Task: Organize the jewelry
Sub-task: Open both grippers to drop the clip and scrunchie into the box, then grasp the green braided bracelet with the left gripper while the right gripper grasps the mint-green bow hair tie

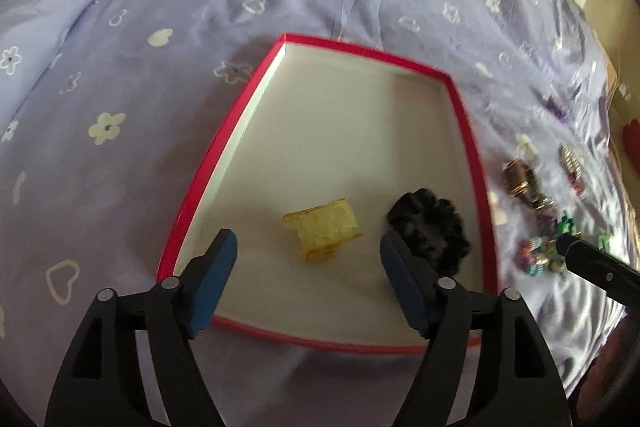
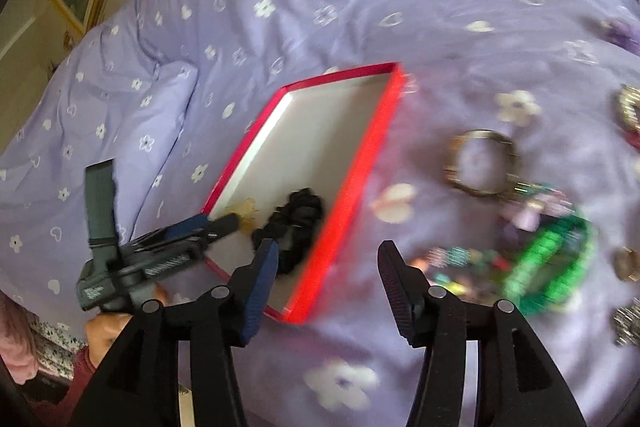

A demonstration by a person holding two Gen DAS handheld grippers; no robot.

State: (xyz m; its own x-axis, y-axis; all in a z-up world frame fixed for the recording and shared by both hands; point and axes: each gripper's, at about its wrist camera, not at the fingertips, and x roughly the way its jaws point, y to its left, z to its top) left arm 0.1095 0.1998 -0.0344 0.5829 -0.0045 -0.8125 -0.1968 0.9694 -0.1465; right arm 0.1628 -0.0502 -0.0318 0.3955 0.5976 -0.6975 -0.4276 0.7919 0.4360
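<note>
Bed [image 1: 200, 27]: soft lilac printed sheet, wrinkled, so things sink and snag. Red-rimmed box [image 1: 464, 131]: rigid card, shallow, flat white floor, holding the black scrunchie [image 1: 436, 231] and a translucent yellow clip [image 1: 324, 231]. Loose jewelry [image 2: 520, 227] lies right of the box: metal bangle, green beaded band. My left gripper [image 1: 308, 251] hangs over the box, jaws open and empty; right gripper [image 2: 328, 259] likewise, near the pile. Next, probably: pinch one piece by its rim, lift clear.

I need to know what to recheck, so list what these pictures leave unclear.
- Pile of jewelry beside the red box: motion blur in the right wrist view, single pieces cannot be told apart.
- Same pile in the left wrist view: small, blurred, near the edge.
- Yellow item in the box: its kind is unclear; in the right wrist view the left gripper partly hides it.
</note>
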